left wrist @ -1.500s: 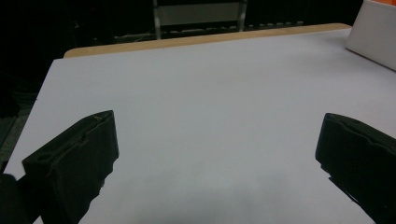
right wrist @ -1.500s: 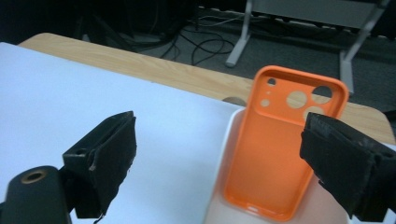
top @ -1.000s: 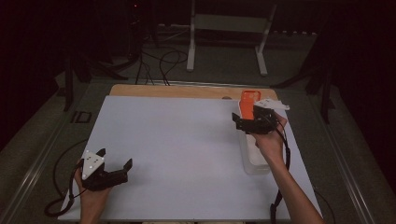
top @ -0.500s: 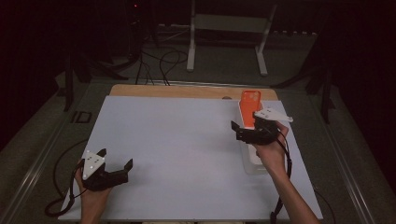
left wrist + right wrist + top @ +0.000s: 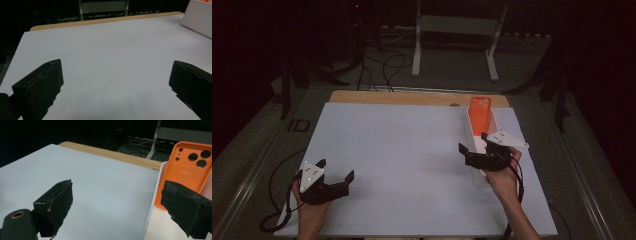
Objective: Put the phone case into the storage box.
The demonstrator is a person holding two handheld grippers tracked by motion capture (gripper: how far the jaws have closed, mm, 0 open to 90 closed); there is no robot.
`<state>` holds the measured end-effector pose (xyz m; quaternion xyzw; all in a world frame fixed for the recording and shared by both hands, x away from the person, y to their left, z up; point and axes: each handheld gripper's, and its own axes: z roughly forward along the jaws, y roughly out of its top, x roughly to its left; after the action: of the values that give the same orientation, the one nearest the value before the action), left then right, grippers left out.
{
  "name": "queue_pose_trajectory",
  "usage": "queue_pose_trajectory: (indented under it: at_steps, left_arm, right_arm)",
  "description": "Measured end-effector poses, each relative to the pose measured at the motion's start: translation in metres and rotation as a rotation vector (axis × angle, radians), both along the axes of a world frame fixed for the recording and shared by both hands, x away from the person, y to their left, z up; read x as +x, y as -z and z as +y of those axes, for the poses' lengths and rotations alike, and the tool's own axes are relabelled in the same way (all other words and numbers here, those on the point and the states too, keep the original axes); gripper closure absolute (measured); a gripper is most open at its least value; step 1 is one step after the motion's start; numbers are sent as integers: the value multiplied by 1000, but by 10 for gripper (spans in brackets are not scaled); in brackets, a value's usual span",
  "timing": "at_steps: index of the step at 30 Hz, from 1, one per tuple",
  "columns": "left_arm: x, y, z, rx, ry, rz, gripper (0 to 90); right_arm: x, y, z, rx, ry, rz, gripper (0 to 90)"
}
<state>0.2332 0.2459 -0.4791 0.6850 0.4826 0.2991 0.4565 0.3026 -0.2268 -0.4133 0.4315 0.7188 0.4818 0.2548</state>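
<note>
1. My left gripper (image 5: 337, 181) hovers wide open and empty over the bare white board (image 5: 402, 150).
2. My right gripper (image 5: 473, 145), also wide open and empty, straddles the white tray's (image 5: 493, 117) near wall.
3. The orange phone case (image 5: 480, 114) leans upright in that tray, just beyond.
4. Farther off, I see cables (image 5: 387, 65) on the floor.

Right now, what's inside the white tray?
An orange phone case leans in the white tray, camera holes up. The right gripper hovers open over the tray's near half, hiding that part in the high view.

right hand-held gripper (image 5: 472, 146) drawn back from orange phone case (image 5: 480, 114)
</note>
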Motion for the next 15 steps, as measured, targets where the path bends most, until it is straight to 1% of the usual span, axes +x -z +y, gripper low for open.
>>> queue_pose_trajectory:
  at_steps: [4, 9, 11, 15]
  left_arm:
    - [-1, -1, 0, -2, 6, -3, 0]
    - [0, 0, 0, 1, 18, -2, 0]
    - [0, 0, 0, 0, 23, -3, 0]
    - [0, 0, 0, 1, 32, -5, 0]
  right_arm:
    - [-14, 7, -2, 3, 1, -15, 105]
    - [-28, 19, -6, 8, -15, -26, 105]
    - [-33, 23, -8, 9, -13, -42, 105]
    - [-40, 30, -11, 35, -22, -49, 106]
